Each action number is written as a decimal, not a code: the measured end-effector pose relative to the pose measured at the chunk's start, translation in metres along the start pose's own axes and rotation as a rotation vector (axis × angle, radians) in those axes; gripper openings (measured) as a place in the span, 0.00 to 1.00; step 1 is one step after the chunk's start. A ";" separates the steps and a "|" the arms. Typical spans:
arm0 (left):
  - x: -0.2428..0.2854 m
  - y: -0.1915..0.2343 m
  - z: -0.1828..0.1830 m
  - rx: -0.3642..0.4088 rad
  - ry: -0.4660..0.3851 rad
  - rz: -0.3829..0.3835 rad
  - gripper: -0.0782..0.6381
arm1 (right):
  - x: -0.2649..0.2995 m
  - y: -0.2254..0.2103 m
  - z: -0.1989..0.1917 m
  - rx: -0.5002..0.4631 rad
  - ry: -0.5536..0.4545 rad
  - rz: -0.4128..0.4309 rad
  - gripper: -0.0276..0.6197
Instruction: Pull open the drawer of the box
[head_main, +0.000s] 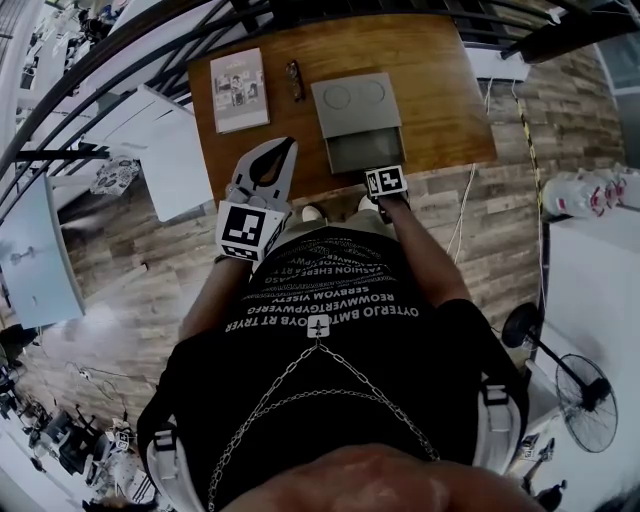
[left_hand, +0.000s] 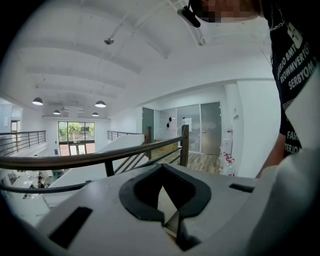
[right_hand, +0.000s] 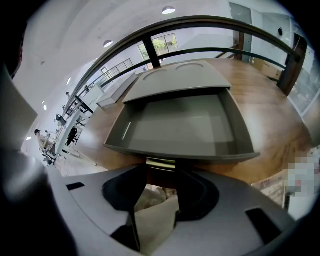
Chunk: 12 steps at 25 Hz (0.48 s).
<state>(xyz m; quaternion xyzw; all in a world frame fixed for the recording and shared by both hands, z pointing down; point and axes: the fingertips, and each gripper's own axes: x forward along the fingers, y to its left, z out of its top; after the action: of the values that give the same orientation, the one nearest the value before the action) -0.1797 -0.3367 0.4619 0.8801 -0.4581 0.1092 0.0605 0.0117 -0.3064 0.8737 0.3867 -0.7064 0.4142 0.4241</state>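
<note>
- Brown wooden tabletop carries a flat grey box, its grey drawer out toward 6 o'clock, near the edge.
- Right tongs pinch its brass handle; left tongs are pressed together.
- Dark railing at 12 o'clock.

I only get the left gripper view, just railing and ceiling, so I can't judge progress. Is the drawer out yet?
Observer: Yes. The drawer stands pulled well out of the box.
Operator: Where is the right gripper?
Observer: The right gripper is at the drawer's front, its jaws on either side of the handle and apparently closed on it.
Operator: What lies ahead of my left gripper?
Observer: A booklet on the table, left of the box.
</note>
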 end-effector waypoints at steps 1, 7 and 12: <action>-0.001 0.000 -0.002 0.000 0.004 -0.003 0.12 | 0.000 0.000 0.000 0.001 -0.001 0.000 0.31; -0.004 0.004 -0.005 0.002 0.003 -0.003 0.12 | 0.000 0.000 -0.002 0.009 -0.005 -0.005 0.31; -0.006 0.007 -0.005 -0.001 -0.001 -0.005 0.12 | -0.001 0.002 -0.004 0.011 -0.007 -0.011 0.31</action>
<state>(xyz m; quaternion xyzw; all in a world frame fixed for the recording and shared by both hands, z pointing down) -0.1897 -0.3353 0.4655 0.8813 -0.4559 0.1085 0.0609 0.0113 -0.3021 0.8735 0.3945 -0.7033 0.4143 0.4220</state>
